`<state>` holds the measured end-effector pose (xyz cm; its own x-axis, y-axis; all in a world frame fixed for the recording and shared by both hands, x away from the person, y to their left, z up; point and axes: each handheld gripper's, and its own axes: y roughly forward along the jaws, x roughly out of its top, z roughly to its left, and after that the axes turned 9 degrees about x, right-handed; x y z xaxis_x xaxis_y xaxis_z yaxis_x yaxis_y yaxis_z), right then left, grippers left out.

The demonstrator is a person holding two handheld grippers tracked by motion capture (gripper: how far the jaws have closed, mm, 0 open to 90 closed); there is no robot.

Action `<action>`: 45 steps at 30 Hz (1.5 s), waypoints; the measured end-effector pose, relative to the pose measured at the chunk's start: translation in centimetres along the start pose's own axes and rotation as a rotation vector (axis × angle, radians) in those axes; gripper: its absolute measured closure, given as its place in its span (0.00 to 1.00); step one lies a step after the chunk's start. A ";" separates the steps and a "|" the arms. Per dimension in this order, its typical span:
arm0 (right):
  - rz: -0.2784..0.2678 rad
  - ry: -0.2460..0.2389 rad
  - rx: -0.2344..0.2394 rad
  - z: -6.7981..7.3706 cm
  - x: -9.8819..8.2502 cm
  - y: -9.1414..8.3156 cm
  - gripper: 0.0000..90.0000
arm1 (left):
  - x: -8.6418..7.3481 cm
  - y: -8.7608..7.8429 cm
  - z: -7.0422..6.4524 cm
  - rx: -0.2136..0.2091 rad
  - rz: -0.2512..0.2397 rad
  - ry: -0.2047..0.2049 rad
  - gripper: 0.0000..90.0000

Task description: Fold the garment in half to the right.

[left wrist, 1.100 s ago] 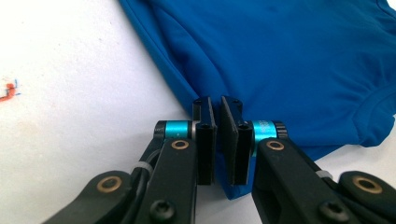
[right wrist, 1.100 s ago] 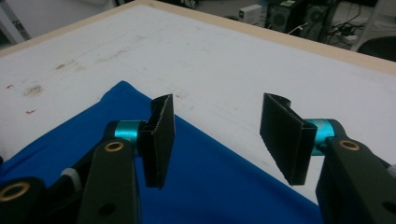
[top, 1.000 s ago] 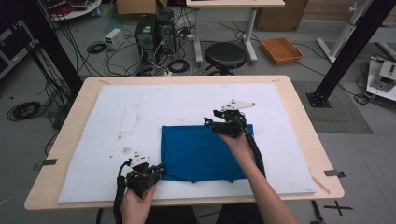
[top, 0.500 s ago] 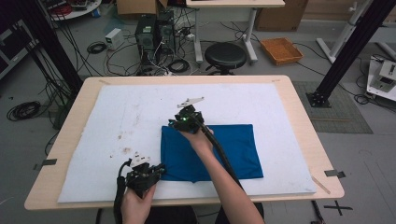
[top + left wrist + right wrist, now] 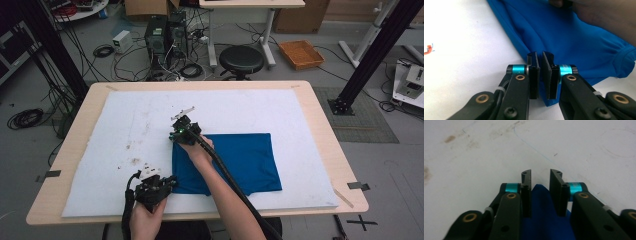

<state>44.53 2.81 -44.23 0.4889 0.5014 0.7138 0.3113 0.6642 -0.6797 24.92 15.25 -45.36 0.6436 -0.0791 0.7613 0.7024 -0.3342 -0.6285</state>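
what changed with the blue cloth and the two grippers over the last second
The right gripper carried the far right edge of the blue cloth across to the far left corner, folding it narrower. Its jaws have just been closing, with cloth between them; the pads do not yet look pressed on it. The left gripper stayed at the near left corner, clamped on the cloth.

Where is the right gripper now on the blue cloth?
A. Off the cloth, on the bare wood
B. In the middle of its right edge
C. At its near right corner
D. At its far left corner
D: in the high view the right gripper sits at the far left corner of the blue cloth, a cloth point between its jaws.
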 end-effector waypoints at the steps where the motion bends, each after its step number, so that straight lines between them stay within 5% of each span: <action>1: 0.007 -0.008 -0.004 0.0 0.0 0.1 0.89 | 0.0 0.0 0.0 0.000 -0.001 0.001 0.93; 4: 0.005 -0.015 -0.014 0.0 0.0 0.2 0.97 | 0.0 0.0 0.0 0.001 -0.001 0.002 0.93; 14: -0.057 -0.010 0.000 0.0 0.4 -1.2 0.97 | 0.1 -0.2 0.1 -0.001 -0.003 0.005 0.95; 23: -0.180 0.062 0.079 -1.4 0.8 -5.2 0.97 | 1.3 -1.6 -1.3 -0.027 -0.067 0.053 0.96; 31: -0.230 0.094 0.127 -4.5 -0.4 -11.4 0.97 | 3.8 -1.7 -6.0 -0.138 -0.114 0.116 0.96; 45: -0.248 0.130 0.053 -10.2 -5.4 -19.6 0.97 | 6.4 3.3 -15.1 -0.278 -0.087 0.203 0.96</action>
<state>44.08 -18.61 -36.50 0.5049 0.2469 0.8271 0.3932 0.7873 -0.4750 26.72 -0.48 -40.16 0.4922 -0.2148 0.8436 0.6239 -0.5888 -0.5139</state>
